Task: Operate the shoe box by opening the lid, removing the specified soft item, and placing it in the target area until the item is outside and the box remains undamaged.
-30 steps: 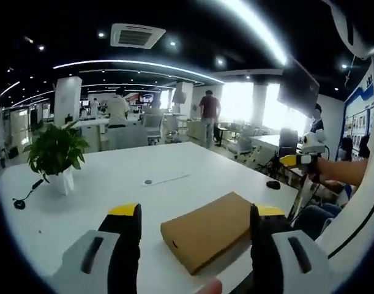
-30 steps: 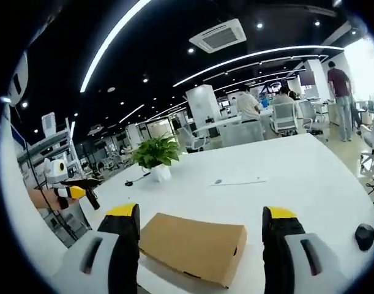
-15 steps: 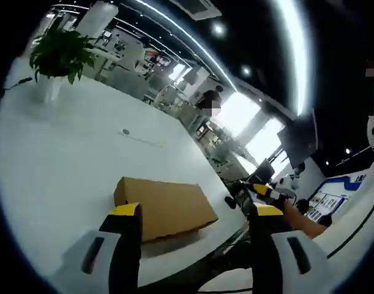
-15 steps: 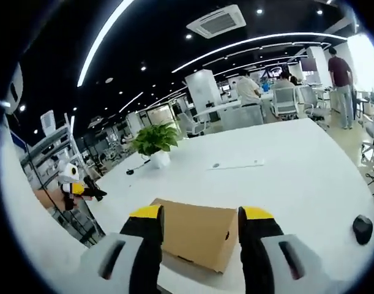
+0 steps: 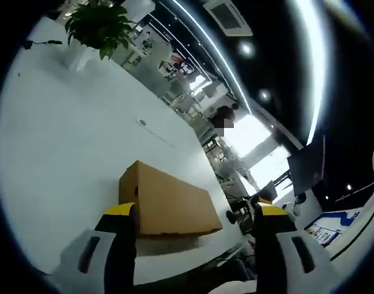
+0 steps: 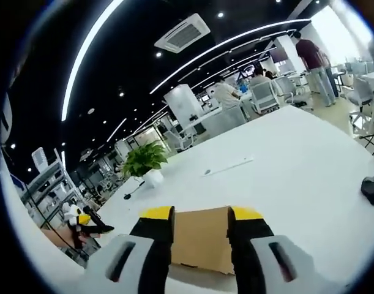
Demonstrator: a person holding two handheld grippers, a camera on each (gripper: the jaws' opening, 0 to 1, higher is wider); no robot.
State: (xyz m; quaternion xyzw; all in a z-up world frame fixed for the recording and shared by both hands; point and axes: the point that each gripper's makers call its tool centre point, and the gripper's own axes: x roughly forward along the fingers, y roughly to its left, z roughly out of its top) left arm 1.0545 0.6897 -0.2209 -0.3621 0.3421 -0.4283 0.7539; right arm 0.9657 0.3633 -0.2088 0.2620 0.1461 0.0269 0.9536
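Shoe box (image 5: 169, 203) lies flat and shut near the worktop (image 5: 64, 141) edge, lid still down, so we judge nothing of the task done yet: opening, lifting out the soft item (unseen inside) and setting it down all remain. Left gripper (image 5: 190, 222) hovers with fingers spread wide either side of the box, touching nothing we can make out; right gripper (image 6: 199, 222) has fingers drawn partway in, the box (image 6: 202, 237) showing between them, contact unclear. Potted plant (image 6: 145, 162), cable and black mouse (image 6: 373, 188) sit well apart.
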